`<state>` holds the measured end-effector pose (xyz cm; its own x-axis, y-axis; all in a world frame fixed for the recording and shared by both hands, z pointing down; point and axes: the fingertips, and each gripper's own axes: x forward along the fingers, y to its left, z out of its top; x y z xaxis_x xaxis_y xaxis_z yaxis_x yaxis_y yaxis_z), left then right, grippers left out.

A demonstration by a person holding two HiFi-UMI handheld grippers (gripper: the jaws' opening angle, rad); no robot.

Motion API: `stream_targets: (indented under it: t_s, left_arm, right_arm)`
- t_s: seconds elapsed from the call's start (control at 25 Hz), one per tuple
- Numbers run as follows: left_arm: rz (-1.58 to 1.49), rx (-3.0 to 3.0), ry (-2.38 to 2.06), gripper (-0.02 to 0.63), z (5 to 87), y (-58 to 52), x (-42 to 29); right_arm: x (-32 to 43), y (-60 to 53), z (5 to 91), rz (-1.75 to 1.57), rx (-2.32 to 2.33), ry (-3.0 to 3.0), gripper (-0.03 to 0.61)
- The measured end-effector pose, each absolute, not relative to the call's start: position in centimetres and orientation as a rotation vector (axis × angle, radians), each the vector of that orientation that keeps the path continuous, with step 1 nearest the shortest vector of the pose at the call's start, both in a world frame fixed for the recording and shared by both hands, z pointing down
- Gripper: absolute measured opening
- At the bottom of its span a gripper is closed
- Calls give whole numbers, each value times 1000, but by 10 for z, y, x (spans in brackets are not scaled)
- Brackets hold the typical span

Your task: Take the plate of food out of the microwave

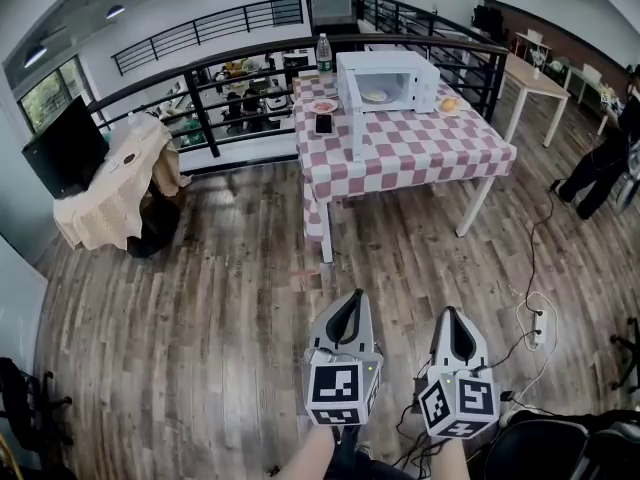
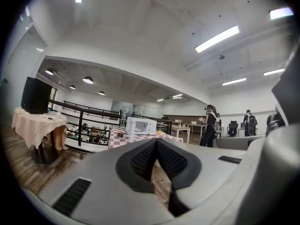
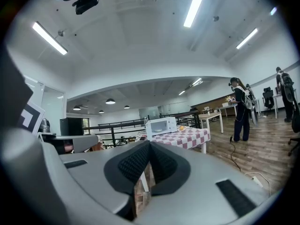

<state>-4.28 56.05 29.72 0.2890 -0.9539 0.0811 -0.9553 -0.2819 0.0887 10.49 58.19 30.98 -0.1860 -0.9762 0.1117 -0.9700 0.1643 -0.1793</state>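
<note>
A white microwave stands on a table with a red-and-white checked cloth, far ahead of me. Its door seems to hang open at its left, and a plate of food shows inside. My left gripper and right gripper are side by side over the wooden floor, well short of the table, both shut and empty. The left gripper view has the microwave small beyond the closed gripper. In the right gripper view the microwave lies past the closed gripper.
On the cloth lie a small plate, a phone, a bottle and an orange item. A black railing runs behind. A draped table and TV stand left. Cables with a power strip and a person are at right.
</note>
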Motion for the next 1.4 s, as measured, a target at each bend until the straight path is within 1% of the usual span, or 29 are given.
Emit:
stream_targets:
  t_s: [0.28, 0.76, 1.12, 1.4]
  left_arm:
    - [21, 2487, -1718, 8, 294, 504, -44]
    - [26, 2470, -1698, 8, 303, 445, -79]
    - [22, 2467, -1661, 8, 309, 429, -74]
    - [46, 2464, -1658, 8, 316, 399, -60]
  right_arm:
    - [98, 529, 305, -339, -2043, 2299, -2]
    - [59, 475, 307, -339, -2047, 2298, -2]
    - [67, 460, 310, -341, -2089, 2277, -2]
    - [81, 427, 315, -354, -2089, 2280, -2]
